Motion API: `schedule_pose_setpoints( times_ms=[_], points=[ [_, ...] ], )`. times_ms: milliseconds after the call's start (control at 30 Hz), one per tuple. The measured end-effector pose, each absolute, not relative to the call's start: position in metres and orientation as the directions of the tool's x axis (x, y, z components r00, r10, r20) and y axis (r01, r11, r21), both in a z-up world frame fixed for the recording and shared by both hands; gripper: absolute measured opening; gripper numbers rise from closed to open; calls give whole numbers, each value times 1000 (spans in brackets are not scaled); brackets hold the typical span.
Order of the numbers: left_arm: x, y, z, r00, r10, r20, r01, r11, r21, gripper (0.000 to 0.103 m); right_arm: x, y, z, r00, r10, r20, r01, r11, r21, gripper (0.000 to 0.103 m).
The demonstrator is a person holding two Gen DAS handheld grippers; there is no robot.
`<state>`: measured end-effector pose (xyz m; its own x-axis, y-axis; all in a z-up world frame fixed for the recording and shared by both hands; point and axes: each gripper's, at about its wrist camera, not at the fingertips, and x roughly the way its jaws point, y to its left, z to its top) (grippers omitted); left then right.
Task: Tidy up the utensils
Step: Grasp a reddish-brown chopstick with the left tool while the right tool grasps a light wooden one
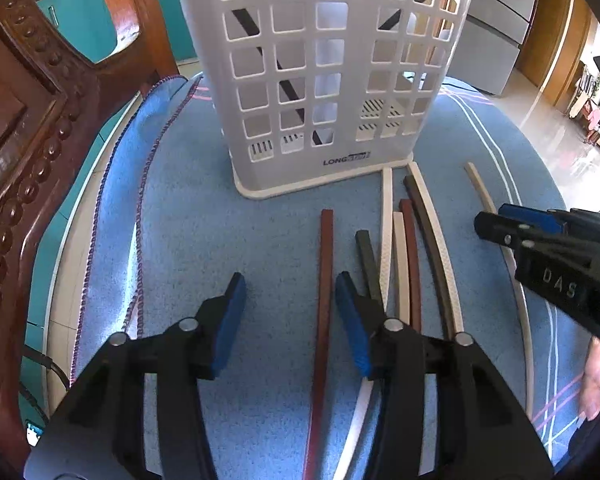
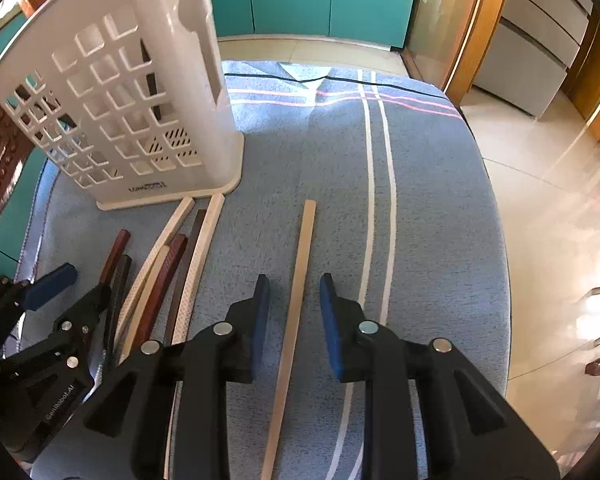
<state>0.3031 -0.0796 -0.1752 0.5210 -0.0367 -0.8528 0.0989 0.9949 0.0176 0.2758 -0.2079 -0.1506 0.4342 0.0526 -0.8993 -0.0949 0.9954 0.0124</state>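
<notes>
Cloth [image 2: 420, 200]: blue, covers table, likely padding. Holder [image 1: 320, 72]: white, upright at the back, one dark stick inside; top cut off. Chopsticks [image 1: 408, 248]: loose cluster in front of holder, ends hidden under grippers. Left gripper [image 1: 290, 316]: released, red stick [image 1: 325, 280] between fingers. Right gripper [image 2: 294, 316]: released, straddling lone tan stick [image 2: 298, 280], seemingly lined up for pickup

Open left tongs [image 1: 290, 320] straddle a red-brown chopstick [image 1: 324, 300] before the white holder [image 1: 320, 80].
</notes>
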Motion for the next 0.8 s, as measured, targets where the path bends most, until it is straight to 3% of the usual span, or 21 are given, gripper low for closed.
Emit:
schedule_pose_setpoints(
  times_ms=[300, 433, 533, 600, 733, 800],
  points=[
    [309, -85, -175, 525, -28, -851, 100, 995, 29, 52, 273, -205, -148, 451, 54, -891, -105, 994, 7, 31],
    [309, -83, -176, 521, -41, -853, 100, 995, 14, 52, 272, -206, -149, 454, 62, -889, -102, 995, 17, 26],
    [308, -81, -176, 518, -62, -853, 106, 994, -8, 44, 273, -206, -148, 454, 67, -888, -102, 995, 23, 20],
    [307, -83, -175, 520, -68, -851, 114, 993, -9, 31, 276, -208, -148, 451, 83, -889, -97, 994, 43, 9],
    [308, -87, -175, 524, -88, -847, 123, 992, -27, 7, 277, -212, -145, 445, 150, -883, -94, 988, 120, 7],
    [309, -84, -174, 531, -102, -841, 115, 992, -48, 7, 276, -213, -138, 466, 169, -869, -104, 985, 136, 7]
  ],
)
